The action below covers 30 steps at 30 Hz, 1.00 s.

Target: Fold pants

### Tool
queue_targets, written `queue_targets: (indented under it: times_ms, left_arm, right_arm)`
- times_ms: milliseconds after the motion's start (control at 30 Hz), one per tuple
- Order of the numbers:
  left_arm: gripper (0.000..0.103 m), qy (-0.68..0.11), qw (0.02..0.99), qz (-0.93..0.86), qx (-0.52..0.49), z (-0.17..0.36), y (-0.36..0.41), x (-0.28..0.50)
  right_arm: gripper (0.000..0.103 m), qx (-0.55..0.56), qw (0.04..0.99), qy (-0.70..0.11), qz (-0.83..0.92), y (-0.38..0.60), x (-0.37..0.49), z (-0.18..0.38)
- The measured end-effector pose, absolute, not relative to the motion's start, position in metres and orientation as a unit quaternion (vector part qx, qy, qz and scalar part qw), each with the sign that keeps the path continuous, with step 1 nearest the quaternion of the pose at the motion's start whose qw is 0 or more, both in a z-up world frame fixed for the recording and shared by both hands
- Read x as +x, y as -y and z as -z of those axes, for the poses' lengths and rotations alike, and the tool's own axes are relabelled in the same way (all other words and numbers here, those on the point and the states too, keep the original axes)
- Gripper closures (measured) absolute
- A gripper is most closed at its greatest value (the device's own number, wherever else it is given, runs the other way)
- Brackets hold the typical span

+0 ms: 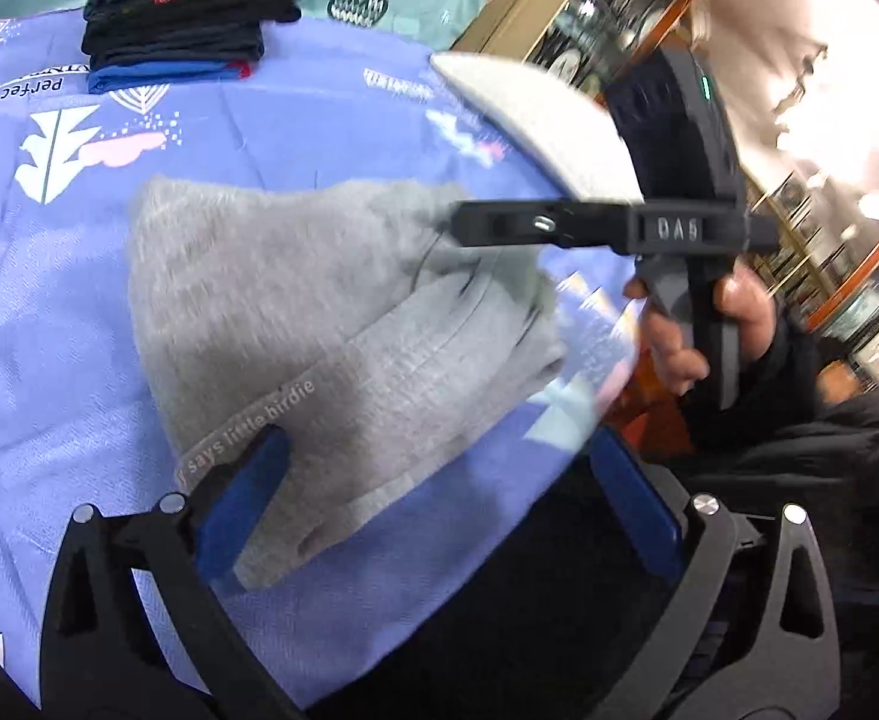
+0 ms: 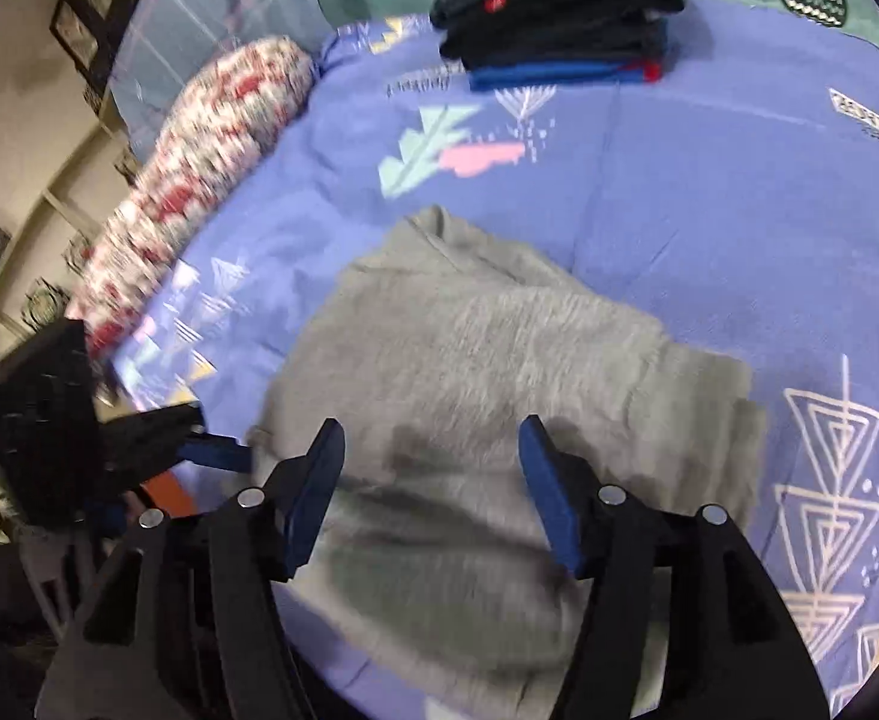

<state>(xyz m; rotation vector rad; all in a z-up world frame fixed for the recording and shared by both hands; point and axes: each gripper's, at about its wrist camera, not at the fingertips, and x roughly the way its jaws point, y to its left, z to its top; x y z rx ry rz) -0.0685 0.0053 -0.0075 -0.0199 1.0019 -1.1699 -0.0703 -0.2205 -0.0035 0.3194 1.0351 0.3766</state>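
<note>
Grey pants [image 1: 295, 312] lie folded into a compact bundle on the blue patterned bedsheet [image 1: 49, 330], the printed waistband towards me. My left gripper [image 1: 439, 492] is open wide at the near edge; its left finger [image 1: 247, 492] overlaps the waistband and the right finger is off the cloth. In the left wrist view a hand holds the right gripper [image 1: 499, 222] over the bundle's right side. In the right wrist view that right gripper [image 2: 433, 480] hangs open just above the grey pants [image 2: 499, 330], pads apart and pressing nothing. The left gripper [image 2: 217, 455] touches the bundle's left edge.
A stack of dark folded clothes [image 1: 181, 6] on a blue garment sits at the far side of the bed [image 2: 559, 12]. A red-and-white bolster [image 2: 199, 168] lies along the left edge. A white cushion [image 1: 547, 126] is at the right, with shelves [image 1: 619, 0] beyond.
</note>
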Motion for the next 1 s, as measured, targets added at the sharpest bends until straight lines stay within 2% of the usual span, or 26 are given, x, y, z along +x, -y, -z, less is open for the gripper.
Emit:
queue_targets:
  times_ms: [67,133,200,233,367,433,500,633,800,1000]
  left_arm:
    - [0.002,-0.473,0.713,0.518,-0.011,0.021,-0.002,-0.064]
    - [0.002,-0.483,0.712,0.510,-0.005,0.031,0.005,-0.062]
    - [0.002,-0.470,0.725,0.503,0.021,0.027,0.008,-0.069]
    - [0.002,-0.466,0.726,0.505,0.025,0.022,0.008,-0.071]
    - [0.002,-0.450,0.725,0.519,-0.038,-0.007,-0.014,-0.056]
    - [0.002,-0.426,0.758,0.490,-0.062,-0.025,-0.034,-0.038]
    - [0.002,-0.434,0.775,0.453,-0.080,-0.023,-0.050,-0.017]
    - [0.002,-0.527,0.711,0.445,-0.137,0.023,-0.046,0.036]
    - [0.002,-0.570,0.672,0.459,-0.114,0.056,-0.004,0.060]
    - [0.002,-0.592,0.650,0.472,-0.075,0.076,0.038,0.064]
  right_arm:
    - [0.022,0.150,0.860,-0.466,-0.146,0.236,-0.087,-0.012]
    - [0.016,0.146,0.858,-0.477,-0.119,0.240,-0.096,-0.002]
    - [0.014,0.133,0.826,-0.536,-0.112,0.240,-0.095,0.037]
    - [0.012,0.137,0.824,-0.539,-0.113,0.240,-0.098,0.049]
    - [0.012,0.160,0.853,-0.483,-0.120,0.246,-0.114,0.029]
    - [0.011,0.195,0.860,-0.456,-0.122,0.267,-0.123,0.013]
    - [0.001,0.230,0.861,-0.441,-0.107,0.291,-0.135,0.002]
    - [0.001,0.303,0.834,-0.448,-0.108,0.326,-0.142,0.015]
    - [0.001,0.426,0.743,-0.498,-0.136,0.346,-0.125,0.069]
    - [0.001,0.387,0.716,-0.550,-0.189,0.312,-0.081,0.074]
